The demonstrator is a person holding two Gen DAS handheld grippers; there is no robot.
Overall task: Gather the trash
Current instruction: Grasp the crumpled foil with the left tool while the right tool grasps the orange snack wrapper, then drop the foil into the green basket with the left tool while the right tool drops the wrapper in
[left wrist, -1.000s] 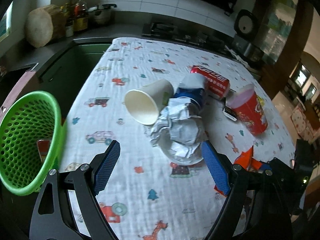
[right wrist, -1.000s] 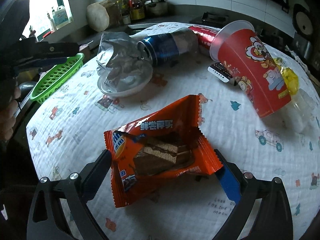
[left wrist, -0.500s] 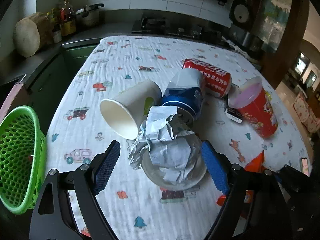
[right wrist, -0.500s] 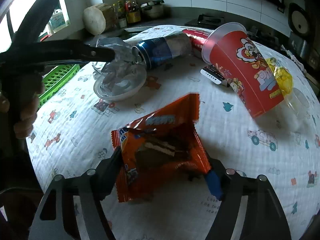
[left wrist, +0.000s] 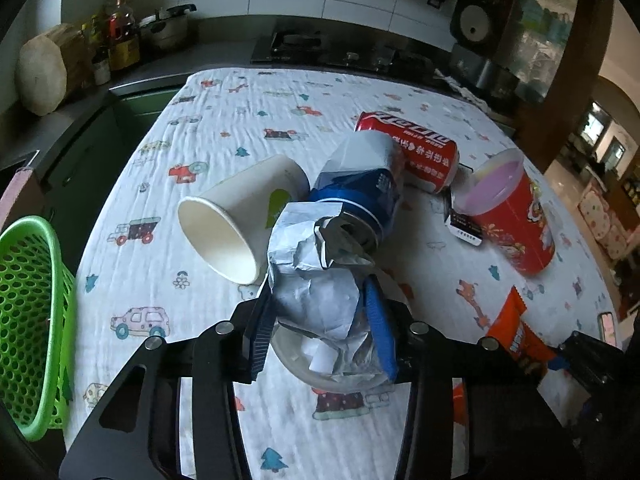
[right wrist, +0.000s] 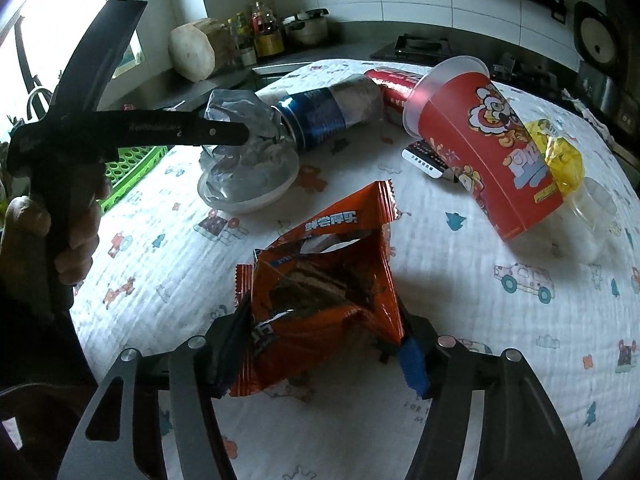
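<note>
Both grippers have just been closing, and each now has something between its jaws. The left gripper (left wrist: 320, 320) pinches a crumpled wad of silvery foil wrapper (left wrist: 316, 276), its ribbed blue pads pressed into the creased, papery sides. The wad sits in a shallow translucent plastic bowl (left wrist: 296, 356), smooth and round-rimmed, on the table's soft quilted cloth (left wrist: 248, 120) printed with little cars and trees.

The right gripper (right wrist: 324, 344) squeezes a glossy orange snack wrapper (right wrist: 332, 280) with zigzag ends; the film has buckled into a peaked tent shape, and something dark and layered shows inside it, possibly a wafer, though the glare makes that hard to be sure of.

Just beyond the foil lies a dented blue metal can (left wrist: 360, 196) on its side, touching a white paper cup (left wrist: 236, 224), a plain cone tipped over with its mouth facing the camera. Behind the blue can lies a red can (left wrist: 416, 152), also on its side. A tall red printed paper tub (left wrist: 516, 224) leans nearby, with a small flat dark packet (left wrist: 464, 228) at its base. A green perforated plastic basket (left wrist: 28, 320) stands at the table's left edge.
</note>
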